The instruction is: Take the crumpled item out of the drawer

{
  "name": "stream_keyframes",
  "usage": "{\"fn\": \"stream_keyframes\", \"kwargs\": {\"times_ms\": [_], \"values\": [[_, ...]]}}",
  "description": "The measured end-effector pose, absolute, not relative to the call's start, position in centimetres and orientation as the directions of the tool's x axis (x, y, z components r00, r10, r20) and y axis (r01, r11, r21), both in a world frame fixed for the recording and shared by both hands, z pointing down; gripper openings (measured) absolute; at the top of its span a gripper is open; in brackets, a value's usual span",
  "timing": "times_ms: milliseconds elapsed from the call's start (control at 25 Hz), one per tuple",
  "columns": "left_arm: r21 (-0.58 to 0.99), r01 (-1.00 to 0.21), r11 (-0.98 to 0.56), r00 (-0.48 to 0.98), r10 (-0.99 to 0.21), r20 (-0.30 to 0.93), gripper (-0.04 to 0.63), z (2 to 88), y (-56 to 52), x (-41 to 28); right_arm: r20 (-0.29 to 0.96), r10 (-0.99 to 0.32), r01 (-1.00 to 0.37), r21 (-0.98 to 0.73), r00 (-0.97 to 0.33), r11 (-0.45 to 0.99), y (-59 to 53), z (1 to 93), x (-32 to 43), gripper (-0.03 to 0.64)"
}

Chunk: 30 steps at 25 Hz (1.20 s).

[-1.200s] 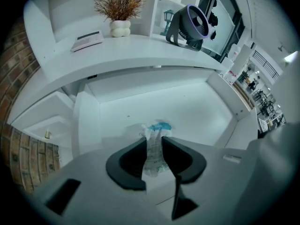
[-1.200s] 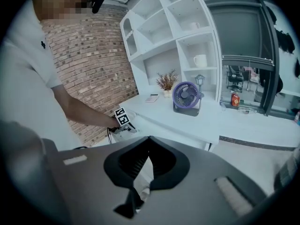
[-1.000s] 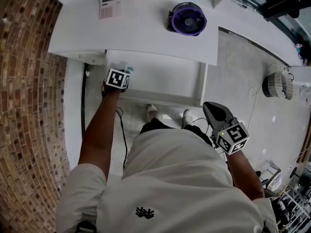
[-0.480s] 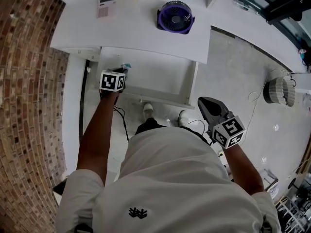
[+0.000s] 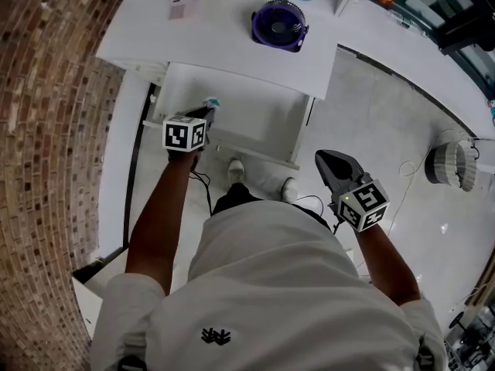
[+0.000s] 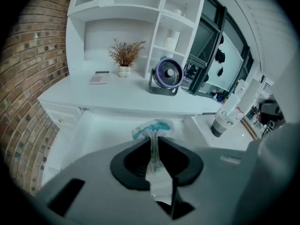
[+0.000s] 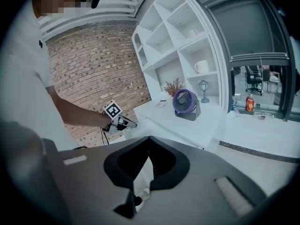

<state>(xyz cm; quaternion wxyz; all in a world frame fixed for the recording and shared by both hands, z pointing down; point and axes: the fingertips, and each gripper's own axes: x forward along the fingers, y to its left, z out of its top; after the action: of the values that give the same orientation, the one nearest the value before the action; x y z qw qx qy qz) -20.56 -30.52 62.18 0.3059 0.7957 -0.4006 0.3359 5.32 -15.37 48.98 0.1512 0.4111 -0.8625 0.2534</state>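
The crumpled item (image 6: 152,127), a white wad with teal print, is pinched between the jaws of my left gripper (image 6: 153,138). Those jaws have just been closing on it. In the head view the left gripper (image 5: 206,114) hangs over the front left corner of the open white drawer (image 5: 259,113), with the crumpled item (image 5: 210,103) sticking out past its tips. My right gripper (image 5: 320,156) stays off to the right of the drawer, over the floor. Its tips (image 7: 149,138) meet and nothing sticks out past them. It looks across at the left gripper (image 7: 132,123).
A purple fan (image 5: 279,25) and a small calculator (image 5: 184,5) stand on the white desk (image 5: 224,45) above the drawer. A brick wall (image 5: 46,130) runs along the left. The person's feet (image 5: 236,168) are below the drawer front. A white basket (image 5: 452,157) sits on the floor at right.
My left gripper has lifted with the crumpled item, away from the drawer's floor and towards its front left corner. The right gripper has shifted a little sideways.
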Motion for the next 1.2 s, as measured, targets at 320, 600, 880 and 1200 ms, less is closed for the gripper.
{"fn": "stream_keyframes", "kwargs": {"times_ms": [320, 600, 880, 1200], "values": [[0.222, -0.842, -0.492, 0.479, -0.491, 0.728, 0.055, 58.2, -26.2, -16.7, 0.446, -0.586, -0.731, -0.310, -0.676, 0.607, -13.6, 48.8, 7.0, 0.013], [0.223, -0.841, -0.492, 0.498, -0.544, 0.675, 0.055, 54.5, -22.2, -13.9, 0.436, -0.557, -0.699, -0.311, -0.707, 0.644, -11.8, 49.2, 8.6, 0.012], [0.243, -0.827, -0.508, 0.533, -0.567, 0.628, 0.054, 51.3, -17.7, -11.3, 0.428, -0.536, -0.676, -0.313, -0.728, 0.667, -9.9, 49.4, 9.2, 0.012], [0.241, -0.806, -0.541, 0.567, -0.588, 0.576, 0.054, 47.7, -14.1, -8.9, 0.417, -0.527, -0.659, -0.298, -0.740, 0.690, -8.4, 48.8, 9.3, 0.012]]}}
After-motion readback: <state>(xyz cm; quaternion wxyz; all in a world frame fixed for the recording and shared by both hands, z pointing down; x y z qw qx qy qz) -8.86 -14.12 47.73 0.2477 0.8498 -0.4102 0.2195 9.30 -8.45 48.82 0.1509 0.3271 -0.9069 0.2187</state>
